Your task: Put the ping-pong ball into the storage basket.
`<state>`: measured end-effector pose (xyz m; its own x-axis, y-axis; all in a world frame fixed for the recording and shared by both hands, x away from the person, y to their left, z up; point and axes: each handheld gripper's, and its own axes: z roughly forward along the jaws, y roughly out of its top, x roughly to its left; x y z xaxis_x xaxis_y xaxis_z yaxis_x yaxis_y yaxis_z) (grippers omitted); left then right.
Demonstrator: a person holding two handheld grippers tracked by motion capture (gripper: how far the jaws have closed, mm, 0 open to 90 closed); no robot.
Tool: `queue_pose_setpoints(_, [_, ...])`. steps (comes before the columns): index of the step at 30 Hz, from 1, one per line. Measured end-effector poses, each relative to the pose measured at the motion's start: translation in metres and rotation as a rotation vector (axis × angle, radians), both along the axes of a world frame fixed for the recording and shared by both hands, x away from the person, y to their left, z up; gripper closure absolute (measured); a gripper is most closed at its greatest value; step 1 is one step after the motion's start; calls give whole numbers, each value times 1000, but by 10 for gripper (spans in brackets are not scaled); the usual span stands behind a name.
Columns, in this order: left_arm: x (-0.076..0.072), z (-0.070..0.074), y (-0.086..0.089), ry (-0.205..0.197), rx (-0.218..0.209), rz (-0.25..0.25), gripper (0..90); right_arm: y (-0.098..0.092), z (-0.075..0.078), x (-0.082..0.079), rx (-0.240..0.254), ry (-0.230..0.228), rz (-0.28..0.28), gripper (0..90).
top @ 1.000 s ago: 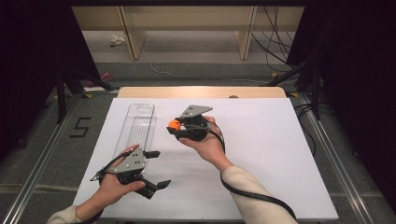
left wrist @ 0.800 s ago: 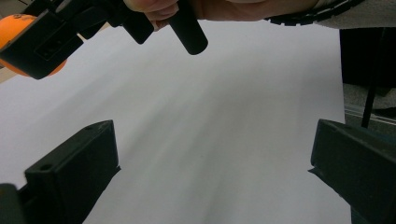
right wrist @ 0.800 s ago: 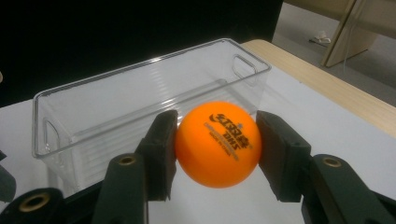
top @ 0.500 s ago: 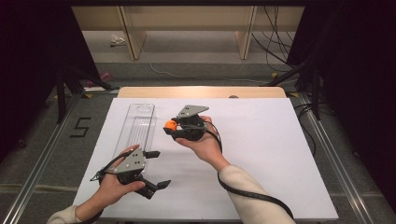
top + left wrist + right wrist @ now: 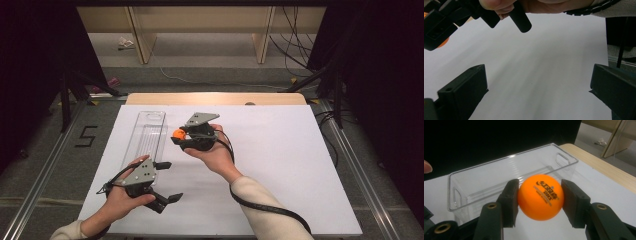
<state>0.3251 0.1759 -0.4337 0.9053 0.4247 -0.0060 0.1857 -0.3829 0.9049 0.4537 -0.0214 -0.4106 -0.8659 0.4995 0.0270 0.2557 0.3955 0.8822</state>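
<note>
One orange ball (image 5: 540, 197) clamped between right gripper (image 5: 179, 136) pads, just beside clear bin (image 5: 146, 135) (ball above white sheet (image 5: 280, 165)). Left gripper (image 5: 166, 181) jaws wide, nothing between.

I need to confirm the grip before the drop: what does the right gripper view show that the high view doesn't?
Right gripper view: the jaws pressing both sides of the orange ball, its black print legible, the clear bin open just beyond. High view: the left gripper, jaws apart, near the bin's near end on the white table. Both show the ball and bin.
</note>
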Motion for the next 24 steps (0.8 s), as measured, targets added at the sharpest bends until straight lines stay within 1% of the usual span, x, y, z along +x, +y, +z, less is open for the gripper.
queue_pose_setpoints(9, [0,0,0,0,1,1,5,5,0,0,2,0,7,515])
queue_pose_setpoints(24, [0,0,0,-1,3,0,6,9,1,1,2,-1,11,515])
